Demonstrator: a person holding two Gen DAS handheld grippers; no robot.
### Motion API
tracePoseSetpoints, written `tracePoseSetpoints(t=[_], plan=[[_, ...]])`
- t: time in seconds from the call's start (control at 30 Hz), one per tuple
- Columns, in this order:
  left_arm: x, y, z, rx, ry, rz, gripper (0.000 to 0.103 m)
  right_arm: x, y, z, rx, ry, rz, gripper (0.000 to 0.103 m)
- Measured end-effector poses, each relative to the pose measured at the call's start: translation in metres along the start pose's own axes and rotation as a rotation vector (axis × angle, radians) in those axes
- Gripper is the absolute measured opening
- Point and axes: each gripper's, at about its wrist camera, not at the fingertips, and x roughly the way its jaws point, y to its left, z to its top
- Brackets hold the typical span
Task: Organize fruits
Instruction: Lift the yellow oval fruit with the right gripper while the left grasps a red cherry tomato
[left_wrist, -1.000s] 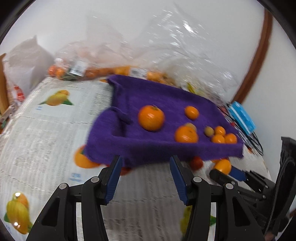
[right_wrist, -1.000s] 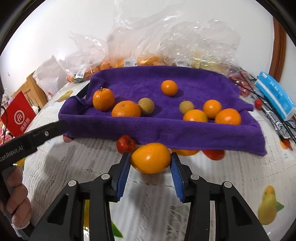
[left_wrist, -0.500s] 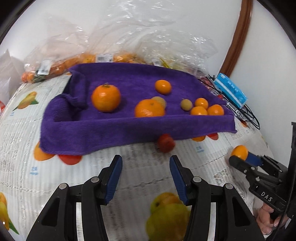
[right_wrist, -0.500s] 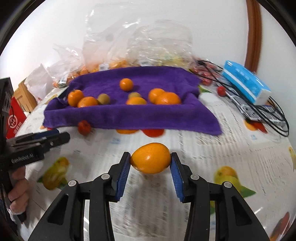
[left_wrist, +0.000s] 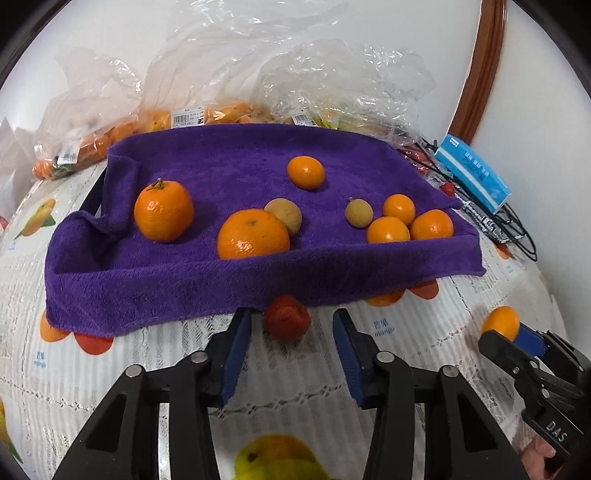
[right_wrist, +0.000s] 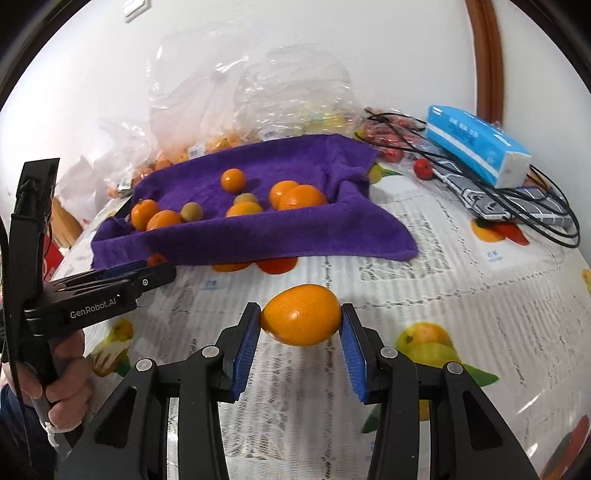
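A purple towel (left_wrist: 229, 273) (right_wrist: 295, 236) holds several oranges, among them a big one (left_wrist: 163, 210), and two tan fruits (left_wrist: 358, 212). A small red fruit (left_wrist: 286, 322) lies on the tablecloth at the towel's front edge. My left gripper (left_wrist: 291, 350) is open, its fingertips either side of and just short of the red fruit; it also shows in the right wrist view (right_wrist: 147, 275). My right gripper (right_wrist: 300, 325) is shut on an oval orange fruit (right_wrist: 300, 314), held above the cloth to the right of the towel; it also shows in the left wrist view (left_wrist: 499, 334).
Clear plastic bags of fruit (left_wrist: 207, 110) lie behind the towel against the wall. A blue tissue pack (right_wrist: 476, 144), black cables (right_wrist: 517, 210) and a small red fruit (right_wrist: 423, 168) sit at the right. The tablecloth (right_wrist: 461, 295) has printed fruit pictures.
My left gripper has moved forward to the red fruit at the towel's edge. My right gripper has carried the orange fruit right and back, away from the towel.
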Motion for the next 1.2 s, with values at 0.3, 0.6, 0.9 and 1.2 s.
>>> tracePoseSetpoints(t=[0.3, 0.6, 0.9, 1.2], plan=[[0.003, -0.006, 0.001, 0.038, 0.009, 0.034, 0.035, 0.004, 0.005, 0.0, -0.027, 0.018, 0.021, 0.043], [0.003, -0.005, 0.002, 0.038, 0.012, 0.03, 0.035, 0.002, -0.002, 0.0, 0.008, 0.01, 0.024, 0.043], [0.001, -0.004, 0.001, 0.028, 0.004, -0.053, 0.023, 0.002, -0.003, -0.001, 0.016, 0.01, 0.029, 0.043], [-0.008, 0.008, -0.001, -0.041, -0.049, -0.157, 0.023, 0.002, -0.003, -0.001, 0.019, 0.006, 0.04, 0.043]])
